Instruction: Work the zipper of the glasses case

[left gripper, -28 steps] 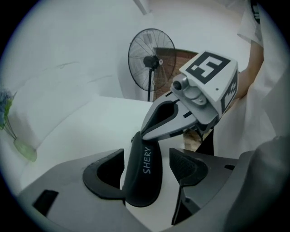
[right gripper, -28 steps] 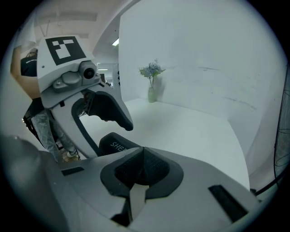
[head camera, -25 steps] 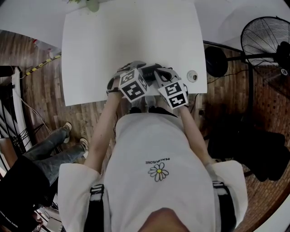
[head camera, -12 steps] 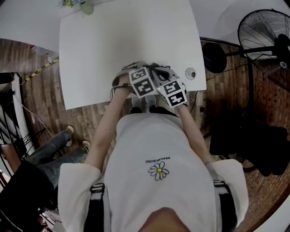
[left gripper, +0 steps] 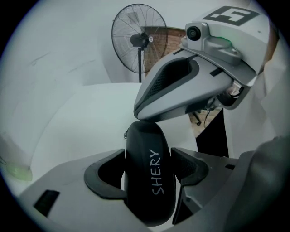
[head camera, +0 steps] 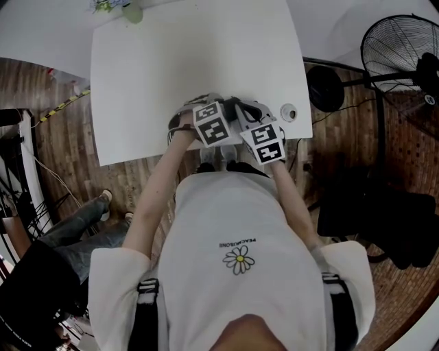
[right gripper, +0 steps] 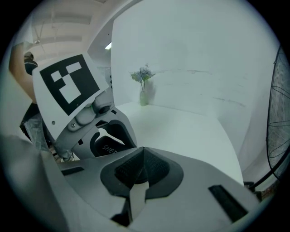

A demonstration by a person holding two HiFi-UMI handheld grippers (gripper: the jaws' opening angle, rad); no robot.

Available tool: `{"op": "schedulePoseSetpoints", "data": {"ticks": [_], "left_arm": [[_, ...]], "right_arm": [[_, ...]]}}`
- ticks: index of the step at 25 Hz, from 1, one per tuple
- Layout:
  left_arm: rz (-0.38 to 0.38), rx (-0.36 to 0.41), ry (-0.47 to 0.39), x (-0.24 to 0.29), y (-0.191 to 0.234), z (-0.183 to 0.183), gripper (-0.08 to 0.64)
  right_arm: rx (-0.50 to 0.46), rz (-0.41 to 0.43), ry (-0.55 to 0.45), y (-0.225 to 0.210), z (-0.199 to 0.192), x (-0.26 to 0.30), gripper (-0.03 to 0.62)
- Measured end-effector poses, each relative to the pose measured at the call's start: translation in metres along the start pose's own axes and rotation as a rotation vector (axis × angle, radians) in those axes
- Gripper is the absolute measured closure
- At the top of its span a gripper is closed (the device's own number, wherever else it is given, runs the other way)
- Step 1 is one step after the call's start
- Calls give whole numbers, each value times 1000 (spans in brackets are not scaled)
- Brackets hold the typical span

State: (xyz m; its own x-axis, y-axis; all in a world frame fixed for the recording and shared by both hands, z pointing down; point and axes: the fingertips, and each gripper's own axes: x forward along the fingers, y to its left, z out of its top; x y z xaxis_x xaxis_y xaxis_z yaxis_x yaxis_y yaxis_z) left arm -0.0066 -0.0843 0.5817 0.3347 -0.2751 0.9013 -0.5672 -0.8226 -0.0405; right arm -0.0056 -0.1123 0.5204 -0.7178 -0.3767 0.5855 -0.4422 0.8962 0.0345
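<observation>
We get bright, even light from above in the head view: the white table (head camera: 192,62) nearly bleaches out, while the floor (head camera: 62,137) and the frame's corners sink dark. Shadows stay soft and faint. Both gripper views bend hard at the edges, with black rounded corners and a cool greenish cast. In the left one the black case (left gripper: 149,181) reads sharp; in the right one a ceiling lamp (right gripper: 108,45) glares.

White rectangular surface (head camera: 199,62) on wood floor (head camera: 68,137). Far left corner: small vase of flowers (head camera: 134,9). Near the right edge: small round object (head camera: 289,112), kind unclear.
</observation>
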Motion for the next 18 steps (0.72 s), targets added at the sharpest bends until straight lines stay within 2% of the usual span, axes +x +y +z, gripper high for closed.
{"op": "schedulePoseSetpoints", "data": {"ticks": [1,3,7,9,11,14,16,18], "left_arm": [[-6,39,11,0,0,-2,235],[-17,165,61,-1,-1,-7,236],[-52,516,199,-3,-3,-25,236],[-84,689,238,-6,-4,-34,236],[-117,810,248,-9,-8,-40,236],[-151,899,254,-11,-13,-45,236],[-162,910,264,-10,-14,-46,236],[-170,905,270,-9,-14,-46,236]], "right_arm": [[-1,-4,-2,-2,1,-1,588],[-8,-7,-1,-6,0,-3,588],[-76,1,28,-11,-7,-4,588],[-157,21,54,-10,-13,-3,588],[-292,64,77,-4,-17,-1,588],[-580,187,116,12,-29,2,588],[-751,284,169,22,-41,5,588],[-857,371,221,30,-51,8,588]]}}
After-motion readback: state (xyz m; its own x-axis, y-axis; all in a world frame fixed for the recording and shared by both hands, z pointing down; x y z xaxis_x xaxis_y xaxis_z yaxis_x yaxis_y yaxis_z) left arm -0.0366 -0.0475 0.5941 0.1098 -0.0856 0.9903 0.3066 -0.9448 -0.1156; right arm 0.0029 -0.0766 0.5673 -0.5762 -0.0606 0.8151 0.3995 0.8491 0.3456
